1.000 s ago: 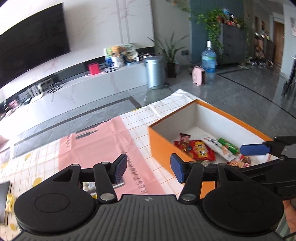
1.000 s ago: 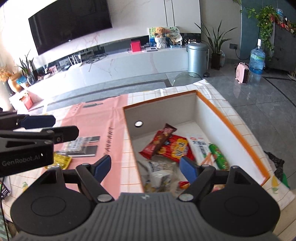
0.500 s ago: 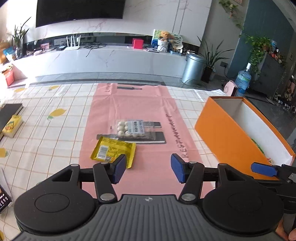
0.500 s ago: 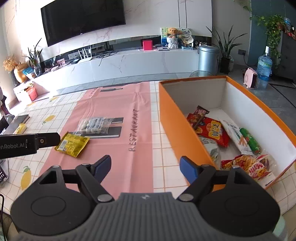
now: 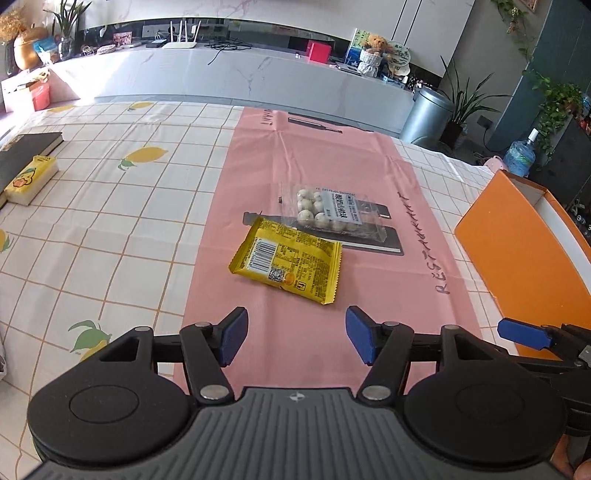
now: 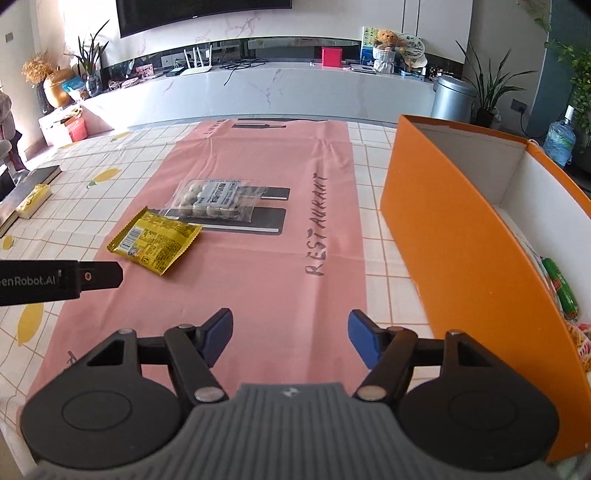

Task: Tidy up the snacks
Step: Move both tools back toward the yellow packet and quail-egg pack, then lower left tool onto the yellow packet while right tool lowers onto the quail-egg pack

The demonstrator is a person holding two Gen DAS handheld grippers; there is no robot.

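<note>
Pink mat point(image 6: 266, 258) reads "RESTAURANT"; left gripper point(image 5: 295, 339), right gripper point(image 6: 290, 341) jaws apart, empty.

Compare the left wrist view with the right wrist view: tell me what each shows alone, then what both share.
Left wrist only: the water bottle beyond the orange box, whose inside is hidden. Right wrist only: the television and a green snack inside the box. Both: the yellow packet, the clear pack of white balls, the pink mat.
</note>
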